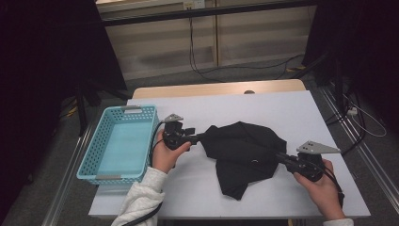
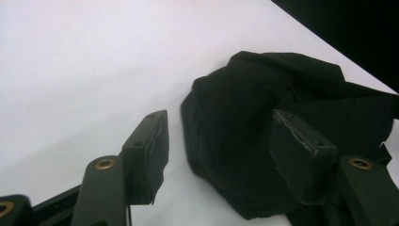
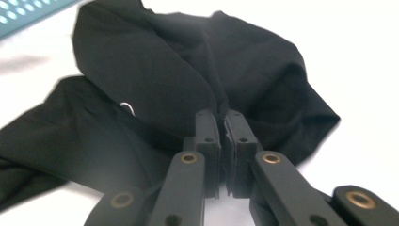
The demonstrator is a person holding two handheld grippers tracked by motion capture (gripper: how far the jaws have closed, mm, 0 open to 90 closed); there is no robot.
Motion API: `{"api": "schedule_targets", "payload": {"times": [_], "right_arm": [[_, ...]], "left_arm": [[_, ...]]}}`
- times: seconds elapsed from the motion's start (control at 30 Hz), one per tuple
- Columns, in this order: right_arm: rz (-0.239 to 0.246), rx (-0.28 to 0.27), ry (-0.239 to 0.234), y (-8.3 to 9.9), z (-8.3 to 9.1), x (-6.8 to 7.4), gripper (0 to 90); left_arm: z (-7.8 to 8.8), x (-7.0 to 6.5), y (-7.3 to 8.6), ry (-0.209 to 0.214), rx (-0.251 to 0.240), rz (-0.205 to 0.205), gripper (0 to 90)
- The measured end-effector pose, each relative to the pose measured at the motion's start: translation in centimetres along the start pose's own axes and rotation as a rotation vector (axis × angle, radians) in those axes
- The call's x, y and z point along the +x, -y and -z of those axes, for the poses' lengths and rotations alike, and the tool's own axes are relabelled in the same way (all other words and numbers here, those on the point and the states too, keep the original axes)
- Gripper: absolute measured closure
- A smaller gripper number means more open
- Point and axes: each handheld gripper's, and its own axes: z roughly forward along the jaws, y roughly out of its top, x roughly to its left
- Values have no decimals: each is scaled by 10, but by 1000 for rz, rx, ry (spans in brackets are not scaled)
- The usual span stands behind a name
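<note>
A crumpled black cloth lies in the middle of the white table. At the cloth's left edge my left gripper stands open. In the left gripper view the cloth reaches in between the jaws of the left gripper, and neither pad presses on it. My right gripper comes in from the right, shut on a fold at the cloth's right side. The right gripper view shows the cloth gathering to a pinch at the tips of the right gripper.
A light blue plastic basket with nothing in it stands at the table's left edge, and its corner appears in the right gripper view. White table surface lies bare behind and in front of the cloth. Cables run over the floor beyond the table.
</note>
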Motion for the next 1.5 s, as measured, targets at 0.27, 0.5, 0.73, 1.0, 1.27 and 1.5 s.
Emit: {"api": "schedule_targets", "payload": {"times": [0.27, 0.5, 0.73, 1.0, 1.27, 1.5], "right_arm": [[-33, 10, 72, 13, 16, -16, 849], [-60, 6, 100, 19, 22, -23, 848], [-28, 12, 84, 14, 15, -14, 847], [-7, 17, 60, 10, 9, -5, 846], [3, 32, 53, 10, 2, -4, 845], [-4, 30, 56, 9, 1, -7, 845]], "left_arm": [[-12, 3, -2, -12, 0, -22, 338], [-24, 0, -1, -34, 25, -92, 379], [-45, -23, 6, 73, 65, -175, 384], [-62, -36, 19, 100, 131, -238, 484], [-64, -41, 23, 119, 175, -232, 758], [-56, -44, 22, 121, 170, -232, 849]]}}
